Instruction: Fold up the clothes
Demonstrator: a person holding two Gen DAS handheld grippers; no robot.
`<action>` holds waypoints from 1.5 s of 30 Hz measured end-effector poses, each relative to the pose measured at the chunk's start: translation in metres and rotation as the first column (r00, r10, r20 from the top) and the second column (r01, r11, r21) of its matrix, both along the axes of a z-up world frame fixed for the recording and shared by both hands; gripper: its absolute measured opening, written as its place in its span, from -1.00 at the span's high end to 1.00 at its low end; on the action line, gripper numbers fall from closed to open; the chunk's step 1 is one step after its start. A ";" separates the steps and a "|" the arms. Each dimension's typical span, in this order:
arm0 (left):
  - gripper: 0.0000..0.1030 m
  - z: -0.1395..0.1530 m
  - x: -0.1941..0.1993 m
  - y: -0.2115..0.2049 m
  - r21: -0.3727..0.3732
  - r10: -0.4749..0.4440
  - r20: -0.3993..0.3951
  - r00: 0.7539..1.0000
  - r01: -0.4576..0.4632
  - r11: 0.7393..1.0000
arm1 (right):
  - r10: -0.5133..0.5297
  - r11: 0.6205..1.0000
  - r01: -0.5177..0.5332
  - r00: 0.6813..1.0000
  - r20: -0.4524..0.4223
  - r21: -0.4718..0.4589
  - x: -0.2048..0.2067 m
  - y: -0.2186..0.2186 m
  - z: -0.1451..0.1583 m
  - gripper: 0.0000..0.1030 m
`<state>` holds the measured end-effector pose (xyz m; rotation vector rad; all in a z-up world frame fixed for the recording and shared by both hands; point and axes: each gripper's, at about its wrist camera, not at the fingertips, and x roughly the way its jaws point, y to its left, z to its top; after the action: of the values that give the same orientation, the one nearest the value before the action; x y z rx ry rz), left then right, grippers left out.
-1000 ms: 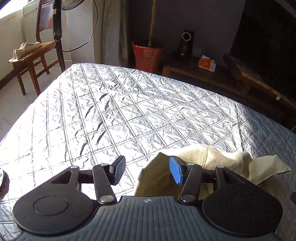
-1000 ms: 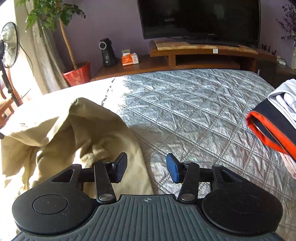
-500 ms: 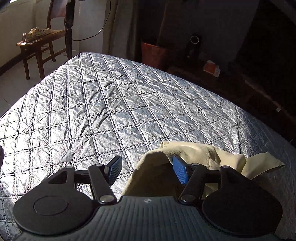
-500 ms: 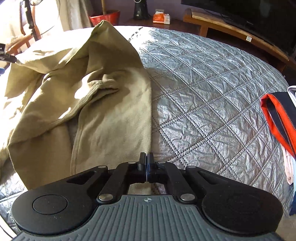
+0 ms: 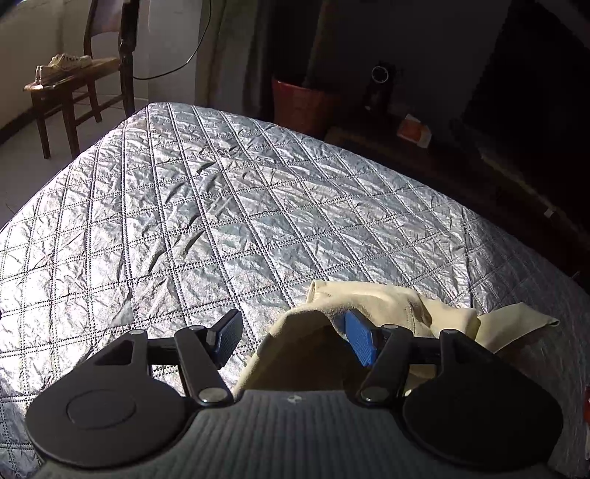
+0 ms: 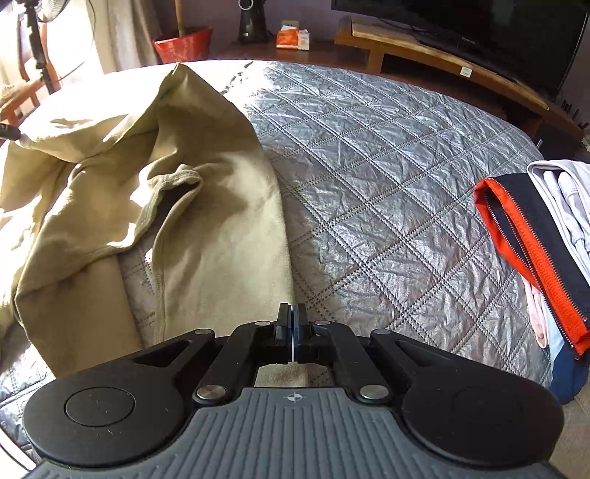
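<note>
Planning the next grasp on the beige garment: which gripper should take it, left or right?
Left. The left gripper is open with a fold of the beige garment between its fingers. The right gripper is already shut at the garment's near edge.

The place is a home bedroom. A bed (image 6: 387,177) under a silver quilted cover fills both views, with a television (image 6: 479,29) on a low wooden stand (image 6: 442,62) beyond its foot, a red plant pot (image 6: 184,44), a wooden chair (image 5: 73,84) carrying sneakers (image 5: 62,66), and folded clothes (image 6: 545,228) on the bed's edge.
</note>
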<state>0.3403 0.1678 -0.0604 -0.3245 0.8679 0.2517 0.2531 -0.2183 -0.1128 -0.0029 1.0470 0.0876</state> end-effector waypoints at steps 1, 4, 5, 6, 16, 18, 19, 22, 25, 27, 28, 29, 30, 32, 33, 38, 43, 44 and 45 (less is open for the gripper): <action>-0.13 0.000 0.000 0.000 0.001 -0.001 0.000 1.000 0.001 1.000 | 0.001 1.000 -0.001 1.000 -0.008 -0.004 0.001 0.003 -0.001 0.94; -0.13 -0.001 0.001 0.001 0.003 -0.005 -0.001 1.000 0.005 1.000 | 0.019 0.999 -0.021 0.998 -0.054 -0.033 0.005 0.014 -0.009 0.76; -0.13 -0.001 0.002 0.001 0.003 -0.006 -0.002 1.000 0.006 1.000 | 0.023 0.999 -0.026 0.997 -0.068 -0.039 0.006 0.017 -0.014 0.74; -0.13 -0.001 0.002 0.001 0.005 -0.007 -0.003 1.000 0.007 1.000 | 0.028 0.998 -0.031 0.997 -0.069 -0.046 0.006 0.019 -0.016 0.72; -0.13 0.001 0.005 0.006 0.023 0.001 0.005 1.000 -0.001 1.000 | 0.011 0.970 0.010 0.996 0.085 -0.244 -0.007 0.004 0.011 1.00; -0.13 0.001 0.005 0.009 0.033 0.010 0.008 1.000 -0.010 0.999 | -0.040 0.941 0.094 0.985 0.169 -0.326 -0.008 -0.012 0.026 1.00; -0.13 0.002 0.005 0.011 0.034 0.016 0.009 1.000 -0.017 0.999 | -0.033 0.943 0.095 0.980 0.195 -0.318 -0.006 -0.014 0.032 1.00; -0.14 0.001 0.005 0.019 0.027 0.043 0.009 0.999 -0.043 0.999 | 0.049 0.980 0.000 0.970 0.240 -0.201 0.005 -0.008 0.046 0.73; -0.14 0.002 0.006 0.026 0.018 0.065 0.015 0.998 -0.065 0.998 | 0.161 0.981 -0.124 0.947 0.279 -0.147 0.023 0.019 0.051 0.41; -0.14 0.003 0.006 0.029 0.013 0.068 0.019 0.998 -0.068 0.998 | 0.258 0.965 -0.234 0.929 0.265 -0.119 0.042 0.051 0.046 0.41; -0.14 0.003 0.006 0.030 0.011 0.067 0.020 0.998 -0.067 0.998 | 0.290 0.957 -0.283 0.926 0.242 -0.064 0.052 0.067 0.043 0.41; -0.14 0.003 0.006 0.031 0.011 0.066 0.021 0.998 -0.066 0.998 | 0.315 0.946 -0.325 0.925 0.214 0.014 0.063 0.083 0.039 0.41; -0.14 0.003 0.006 0.033 0.012 0.067 0.022 0.998 -0.067 0.998 | 0.331 0.931 -0.354 0.923 0.194 0.095 0.072 0.098 0.036 0.41; -0.14 0.002 0.006 0.036 0.011 0.071 0.023 0.997 -0.071 0.997 | 0.350 0.897 -0.384 0.920 0.178 0.221 0.087 0.123 0.029 0.46; -0.14 0.002 0.006 0.039 0.006 0.076 0.022 0.997 -0.076 0.997 | 0.368 0.886 -0.403 0.912 0.179 0.229 0.092 0.138 0.025 0.42; -0.14 0.000 0.006 0.052 -0.015 0.101 0.023 0.995 -0.101 0.995 | 0.434 0.868 -0.453 0.891 0.133 0.205 0.131 0.199 0.001 0.48; -0.14 0.000 0.004 0.062 -0.021 0.128 0.028 0.991 -0.128 0.992 | 0.107 0.913 -0.211 0.950 0.295 0.350 0.197 0.187 0.020 0.48; -0.14 0.000 0.003 0.065 -0.025 0.136 0.028 0.990 -0.136 0.990 | 0.035 0.915 -0.155 0.950 0.310 0.373 0.204 0.181 0.023 0.39; -0.14 0.000 0.003 0.068 -0.031 0.144 0.028 0.989 -0.144 0.989 | -0.038 0.913 -0.099 0.946 0.323 0.397 0.212 0.175 0.027 0.35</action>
<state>0.3428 0.2354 -0.0605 -0.4180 0.8198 0.3675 0.4647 -0.0433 -0.0861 0.3381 0.6815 0.3249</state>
